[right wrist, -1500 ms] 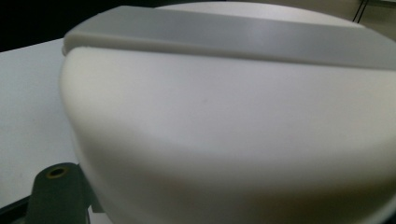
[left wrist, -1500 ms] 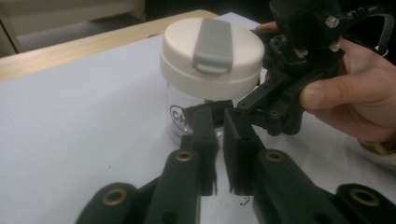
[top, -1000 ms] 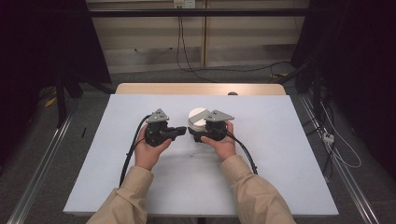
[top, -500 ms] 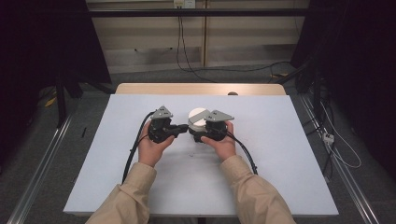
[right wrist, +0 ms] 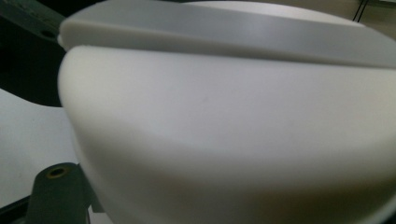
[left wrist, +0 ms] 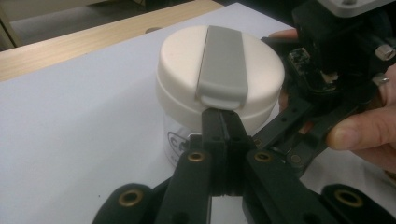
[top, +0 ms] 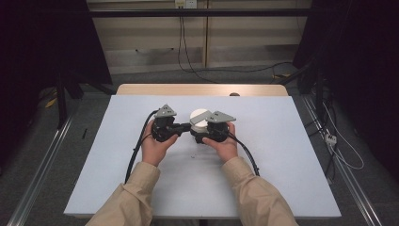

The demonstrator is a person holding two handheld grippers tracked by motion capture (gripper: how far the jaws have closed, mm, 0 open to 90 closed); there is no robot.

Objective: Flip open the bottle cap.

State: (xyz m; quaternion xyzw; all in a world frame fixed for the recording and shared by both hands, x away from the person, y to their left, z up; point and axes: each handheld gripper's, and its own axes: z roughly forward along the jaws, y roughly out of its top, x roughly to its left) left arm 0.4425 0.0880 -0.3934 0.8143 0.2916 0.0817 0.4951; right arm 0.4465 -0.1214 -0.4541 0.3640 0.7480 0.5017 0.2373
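1. Jar (left wrist: 205, 116) with the white lid (top: 198, 116) and a grey flip tab (left wrist: 222, 65) sits upright mid-tabletop, right between both grippers.
2. Left gripper (left wrist: 220, 122) has its jaws closed on nothing, tips pressed together just under the tab's lip.
3. Right gripper (top: 201, 133) is clamped on the jar's clear body below the lid, held in the right hand (top: 225, 145).
4. Pale tabletop (top: 282, 160) around them, wooden edge (top: 141, 89) at the back.

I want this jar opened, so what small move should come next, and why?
Probably lift the left gripper a little to flip the tab up: its shut jaws sit just under the tab's front lip, and the right gripper seems to steady the jar.
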